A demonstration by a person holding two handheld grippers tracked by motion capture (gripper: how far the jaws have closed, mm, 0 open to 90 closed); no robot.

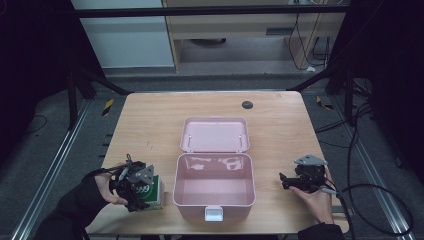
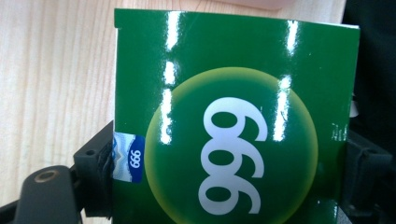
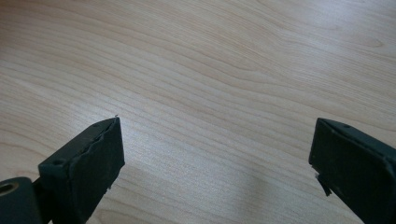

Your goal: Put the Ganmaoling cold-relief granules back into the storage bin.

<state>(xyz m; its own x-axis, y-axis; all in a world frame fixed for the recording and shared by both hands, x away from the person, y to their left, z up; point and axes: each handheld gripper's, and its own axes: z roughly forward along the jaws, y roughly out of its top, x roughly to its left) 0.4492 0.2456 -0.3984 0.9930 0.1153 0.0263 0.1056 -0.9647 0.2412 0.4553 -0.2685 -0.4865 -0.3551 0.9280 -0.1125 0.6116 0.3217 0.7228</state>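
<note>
Left of the pink box: a green carton (image 1: 150, 192) printed "999" is seen on the table (image 1: 150, 120), just beside the box's left wall.
Pink box (image 1: 214, 186): sits open at the table's middle, its lid (image 1: 215, 134) laid back on the far side, its white latch (image 1: 214, 214) on the near side; nothing is seen inside it.
Left gripper (image 1: 135, 185): its jaws are closed against the two opposite sides of the green carton (image 2: 233, 140), one at each edge in the left gripper view.
Key relation: the box opening lies directly to the right of the held carton, and the left hand is judged much the nearer one.
Carton axis: whether it is lifted or resting cannot be told.
Right gripper (image 1: 287, 181): held right of the pink box, well apart from it, jaws spread wide over bare wood (image 3: 210, 70) with nothing between.
Surface: pale wood grain, with a dark round disc (image 1: 247, 104) beyond the box's lid.
Room: dim, with dark framing, cables on grey flooring, and pale furniture beyond the table.
</note>
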